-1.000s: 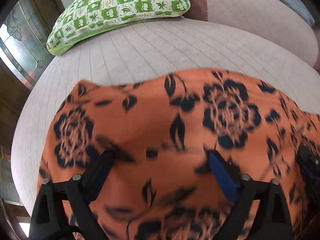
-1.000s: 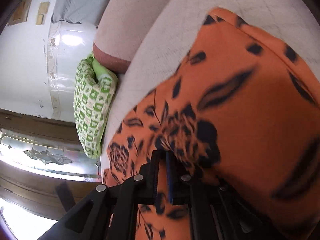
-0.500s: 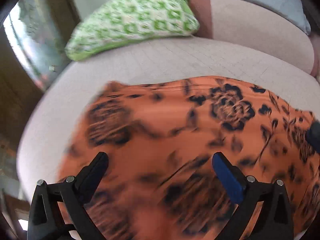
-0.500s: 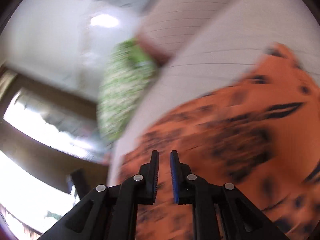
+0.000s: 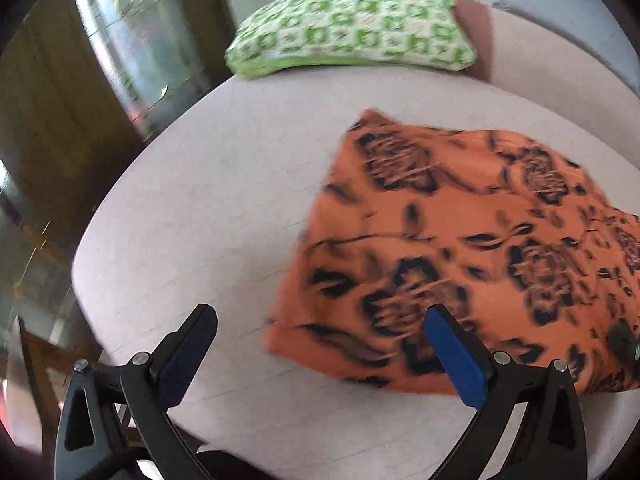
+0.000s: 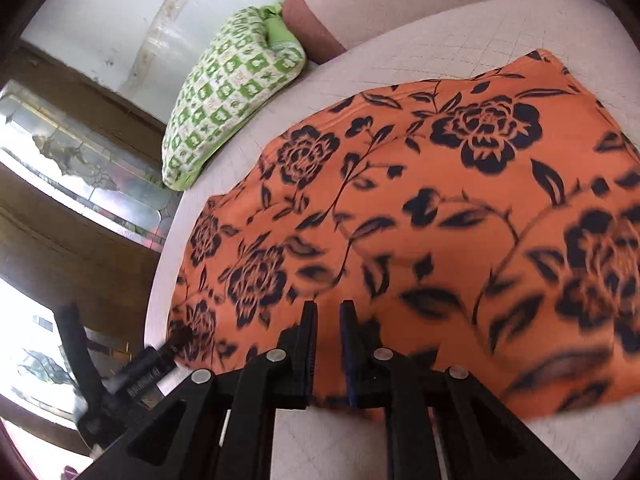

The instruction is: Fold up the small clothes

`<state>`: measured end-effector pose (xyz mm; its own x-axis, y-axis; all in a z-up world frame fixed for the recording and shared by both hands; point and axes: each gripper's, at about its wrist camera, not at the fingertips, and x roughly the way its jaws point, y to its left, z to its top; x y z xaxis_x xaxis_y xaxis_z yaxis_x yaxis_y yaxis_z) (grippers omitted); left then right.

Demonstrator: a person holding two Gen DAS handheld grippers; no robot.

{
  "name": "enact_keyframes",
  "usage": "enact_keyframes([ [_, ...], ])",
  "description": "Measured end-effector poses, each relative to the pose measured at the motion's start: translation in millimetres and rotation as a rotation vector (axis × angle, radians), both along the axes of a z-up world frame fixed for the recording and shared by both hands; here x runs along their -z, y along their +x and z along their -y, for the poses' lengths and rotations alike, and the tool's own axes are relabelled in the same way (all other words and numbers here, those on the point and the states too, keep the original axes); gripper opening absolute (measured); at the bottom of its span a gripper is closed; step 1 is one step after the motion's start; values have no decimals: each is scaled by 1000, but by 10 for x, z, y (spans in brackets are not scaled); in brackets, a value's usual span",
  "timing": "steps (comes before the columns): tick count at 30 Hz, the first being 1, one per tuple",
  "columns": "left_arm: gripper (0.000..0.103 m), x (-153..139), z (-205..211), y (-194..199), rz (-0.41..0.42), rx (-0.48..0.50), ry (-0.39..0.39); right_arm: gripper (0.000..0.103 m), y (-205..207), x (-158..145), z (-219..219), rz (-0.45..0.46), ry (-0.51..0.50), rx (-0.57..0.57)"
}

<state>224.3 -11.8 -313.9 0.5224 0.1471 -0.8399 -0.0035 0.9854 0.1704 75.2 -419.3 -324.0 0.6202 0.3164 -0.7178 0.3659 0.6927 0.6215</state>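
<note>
Right wrist view: folded orange cloth (image 6: 420, 208) lies lengthwise toward green pillow (image 6: 224, 92).

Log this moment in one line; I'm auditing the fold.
left gripper: open, empty | right gripper: jaws just opened slightly, empty | orange floral cloth: lying on sofa seat

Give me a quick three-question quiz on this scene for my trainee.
1. True or false: the left tongs are gripping the cloth.
2. Where is the pillow? A) on the cloth B) apart from the cloth, at the back of the seat C) between the left tongs
3. Fill in: the cloth's ground colour is ___.
Key: 1 false, they stand open with nothing between them; 2 B; 3 orange.
</note>
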Motion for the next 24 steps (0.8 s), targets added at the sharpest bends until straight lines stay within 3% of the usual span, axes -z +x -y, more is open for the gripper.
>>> enact_keyframes([
  [3, 103, 242, -206, 72, -150, -11, -96, 16, -171, 109, -125, -26, -56, -18],
  [6, 103, 143, -338, 20, -157, -18, -172, 15, -190, 14, -155, -53, -112, -36],
  [9, 103, -88, -515, 12, -92, -18, -220, 15, -211, -63, -158, -78, -112, -17],
  [11, 103, -194, -634, 21, -47, -40, -256, 16, -229, -173, -206, -20, -133, -11],
  [14, 103, -102, -639, 163, -75, -66, -209, 17, -201, -123, -330, 15, -163, -39],
  [15, 103, 56, -588, 270, -142, -59, -162, 17, -197, 2, -357, -22, -152, -55],
  [17, 103, 275, -499, 429, -233, -18, -140, 17, -301, 112, -350, 38, -128, -30],
  [21, 103, 229, -517, 453, -166, -61, -187, 16, -273, 14, -261, 25, -90, -62],
  [24, 103, 71, -516, 260, -119, -62, -204, 17, -297, -87, -105, 75, -40, -4],
])
